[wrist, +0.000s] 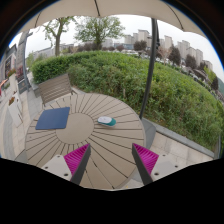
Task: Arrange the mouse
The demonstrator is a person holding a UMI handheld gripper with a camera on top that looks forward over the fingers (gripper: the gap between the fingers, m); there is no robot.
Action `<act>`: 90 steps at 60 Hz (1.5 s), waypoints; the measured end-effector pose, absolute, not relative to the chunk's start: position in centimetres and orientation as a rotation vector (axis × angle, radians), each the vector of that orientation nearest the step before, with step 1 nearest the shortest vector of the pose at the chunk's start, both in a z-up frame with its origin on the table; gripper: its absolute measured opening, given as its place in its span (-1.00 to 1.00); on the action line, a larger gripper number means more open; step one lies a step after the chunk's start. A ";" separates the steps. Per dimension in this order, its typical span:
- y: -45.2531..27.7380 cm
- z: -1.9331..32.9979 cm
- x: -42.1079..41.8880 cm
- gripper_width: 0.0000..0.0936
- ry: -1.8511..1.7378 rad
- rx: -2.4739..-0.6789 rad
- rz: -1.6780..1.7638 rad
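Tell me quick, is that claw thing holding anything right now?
Gripper: open, holding nothing; the mouse lies on the round table beyond the fingers.

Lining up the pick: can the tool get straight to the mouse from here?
Probably yes. The tool is open, and the mouse lies beyond its fingers on the round table with nothing between. The blue mat sits off to the side, apart.

Round slatted table at frame centre. Wooden chair upper left of it. Green hedge right; trees and buildings along top.
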State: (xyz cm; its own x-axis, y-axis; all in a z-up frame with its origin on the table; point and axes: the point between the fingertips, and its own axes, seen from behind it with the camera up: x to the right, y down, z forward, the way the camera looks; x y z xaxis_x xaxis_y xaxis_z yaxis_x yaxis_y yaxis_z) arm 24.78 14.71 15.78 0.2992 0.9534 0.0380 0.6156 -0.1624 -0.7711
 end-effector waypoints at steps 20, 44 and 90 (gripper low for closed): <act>16.5 10.5 17.7 0.83 -1.372 -1.844 0.610; 20.2 2.6 6.6 0.83 -1.434 -1.791 0.607; 24.6 -1.9 -2.8 0.69 -1.474 -1.837 0.612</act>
